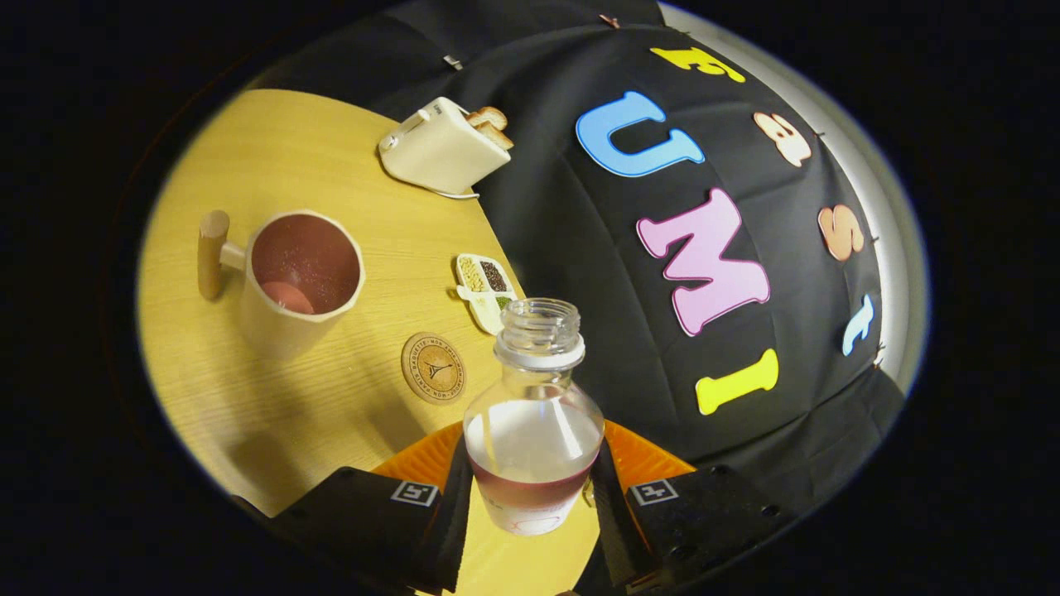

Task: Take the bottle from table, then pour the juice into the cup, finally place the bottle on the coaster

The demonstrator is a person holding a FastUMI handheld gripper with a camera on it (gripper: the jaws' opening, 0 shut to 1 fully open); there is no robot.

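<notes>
bottle (534, 414) clamped in claw (530, 497) above wooden table (273, 414).

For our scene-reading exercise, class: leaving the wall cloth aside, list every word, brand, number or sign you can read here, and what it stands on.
coaster: ring of lettering round a tower drawing, too small to read.
toaster: small mark, blurred.
bottle, pressed between both fingers of the gripper: faint reddish print low down, unreadable.
finger tags: square patterns, no words.
cup: none.
</notes>
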